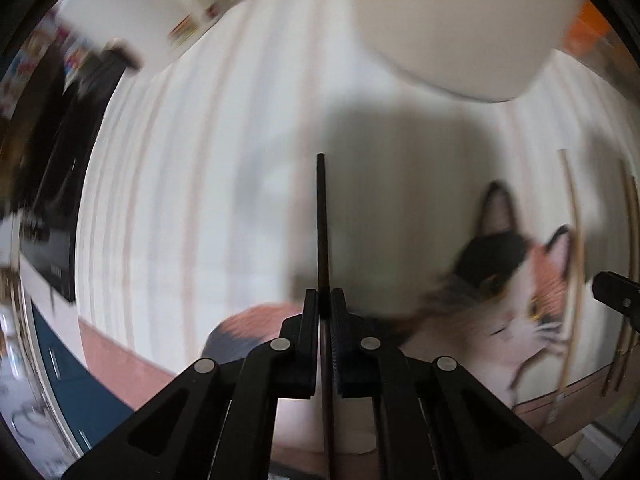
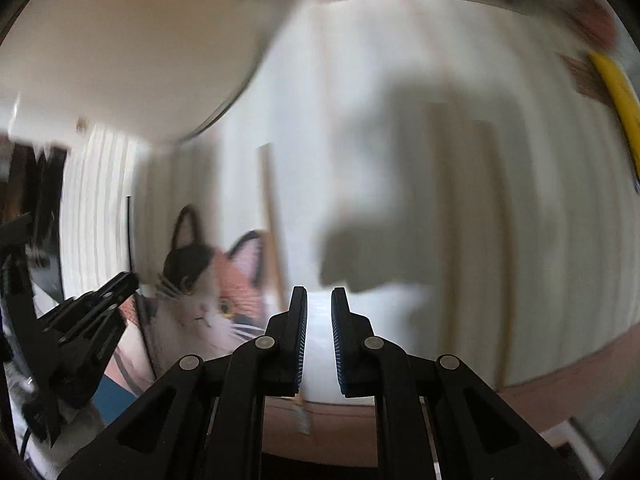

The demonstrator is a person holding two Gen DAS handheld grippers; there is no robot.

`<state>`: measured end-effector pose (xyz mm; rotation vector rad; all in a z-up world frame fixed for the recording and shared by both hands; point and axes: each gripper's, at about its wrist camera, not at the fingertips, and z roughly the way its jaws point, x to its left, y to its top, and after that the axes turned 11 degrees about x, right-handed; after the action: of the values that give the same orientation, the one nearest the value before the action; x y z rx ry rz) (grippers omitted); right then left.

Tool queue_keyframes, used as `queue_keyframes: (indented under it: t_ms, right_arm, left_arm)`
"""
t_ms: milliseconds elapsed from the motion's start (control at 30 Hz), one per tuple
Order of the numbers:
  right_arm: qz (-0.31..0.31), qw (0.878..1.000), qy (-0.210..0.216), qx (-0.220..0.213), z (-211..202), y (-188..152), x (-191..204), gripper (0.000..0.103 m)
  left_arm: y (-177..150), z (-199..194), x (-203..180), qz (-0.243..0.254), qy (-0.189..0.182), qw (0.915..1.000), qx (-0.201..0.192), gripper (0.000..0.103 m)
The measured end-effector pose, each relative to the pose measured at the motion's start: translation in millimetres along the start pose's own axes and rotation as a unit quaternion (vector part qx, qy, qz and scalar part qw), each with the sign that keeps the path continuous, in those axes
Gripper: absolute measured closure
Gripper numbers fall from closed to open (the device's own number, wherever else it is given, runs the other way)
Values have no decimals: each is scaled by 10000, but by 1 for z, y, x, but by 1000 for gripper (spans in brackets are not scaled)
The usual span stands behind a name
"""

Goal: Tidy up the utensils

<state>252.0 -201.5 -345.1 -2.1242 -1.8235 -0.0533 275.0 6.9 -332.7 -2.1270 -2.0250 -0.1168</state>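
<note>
Black and thin, a chopstick (image 1: 321, 216) is sitting clamped between the narrow jaws of the left gripper (image 1: 325, 300), in the left wrist view. Its long axis is running straight ahead along the fingers, the blunt far end pointing away from the camera over the white striped table mat (image 1: 192, 200), the near end passing back under the gripper body. A pale bowl-like container (image 1: 452, 28) is hanging blurred at the top of that view, beyond the tip.

Moving rightward, a cat-print mat (image 1: 516, 280) is lying on the table, and several light wooden chopsticks (image 1: 576, 240) are resting across and beside it, their lengths also running roughly away from the camera. Blur is hiding how many there are.

Further right, in the right wrist view, the right gripper (image 2: 319, 308) is hovering with its fingers slightly apart and nothing between them. One wooden chopstick (image 2: 272, 220) is lying just left of its left fingertip.

By my reading, the step in hand is the carrying of one picked-up chopstick toward its storage place, probably the pale container. The next move is likely calling for tilting the stick tip-down over the opening, then loosening the grip, while the right gripper is free to line up on a wooden stick.
</note>
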Motion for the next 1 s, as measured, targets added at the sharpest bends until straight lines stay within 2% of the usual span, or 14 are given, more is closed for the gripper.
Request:
queue_keyframes:
  t_ms: [100, 167, 200, 233, 267, 367, 533, 733, 800, 1000]
  right_arm:
    - [-311, 9982, -439, 254, 21, 3, 31, 87]
    - [-571, 9936, -954, 196, 24, -2, 47, 87]
    - [-679, 9914, -1106, 176, 25, -5, 51, 88]
    - [-708, 9899, -1216, 191, 26, -9, 52, 96]
    - [-691, 9894, -1264, 208, 26, -12, 50, 96]
    - [-598, 9901, -1218, 357, 26, -23, 39, 96]
    - [-403, 9899, -1252, 531, 26, -35, 23, 96]
    - [-202, 9883, -1336, 704, 29, -27, 26, 95]
    - [-176, 9885, -1311, 732, 34, -14, 24, 95]
    - [-200, 9876, -1361, 759, 38, 3, 33, 94]
  left_arm:
    - [-8, 2, 11, -120, -96, 9999, -18, 100]
    - [-10, 1, 11, -153, -157, 9998, -39, 100]
    - [-10, 1, 15, -155, -178, 9997, -48, 100]
    - [-11, 2, 18, -156, -229, 9996, -49, 100]
    - [-15, 3, 23, -157, -271, 9995, -45, 100]
    - [-28, 2, 30, -79, -363, 9993, -48, 100]
    - [-29, -2, 18, 157, -339, 9993, -42, 99]
    - [-19, 2, 10, 405, -333, 9986, 5, 99]
    - [-13, -1, 8, 402, -347, 9986, 15, 99]
    - [-16, 2, 7, 483, -287, 9984, -1, 100]
